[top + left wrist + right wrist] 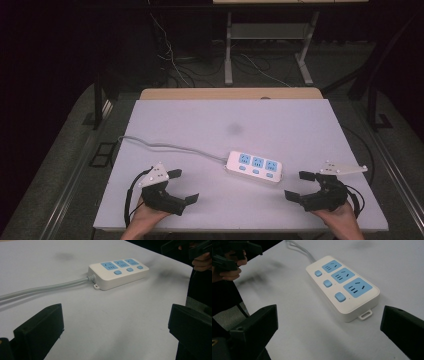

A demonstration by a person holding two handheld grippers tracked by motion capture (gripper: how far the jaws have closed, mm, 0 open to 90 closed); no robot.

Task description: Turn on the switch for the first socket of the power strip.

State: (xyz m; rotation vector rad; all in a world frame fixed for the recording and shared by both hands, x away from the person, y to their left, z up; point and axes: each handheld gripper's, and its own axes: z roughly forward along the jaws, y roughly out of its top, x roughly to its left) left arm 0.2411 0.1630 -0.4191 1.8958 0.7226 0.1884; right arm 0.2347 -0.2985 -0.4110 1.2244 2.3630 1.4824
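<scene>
High view: white plastic three-socket power strip with blue faces (254, 166) lies mid-table between left gripper (187, 186) and right gripper (296, 186), both spread wide, empty | Left gripper view: grey cable (45, 287) trails leftward | Right gripper view: strip near; risk: off-centre clamp pivots strip against cable drag.

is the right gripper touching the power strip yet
Apart. In the high view the right gripper sits with open jaws to the right of the power strip, bare table between them; the right gripper view shows the same gap.
</scene>
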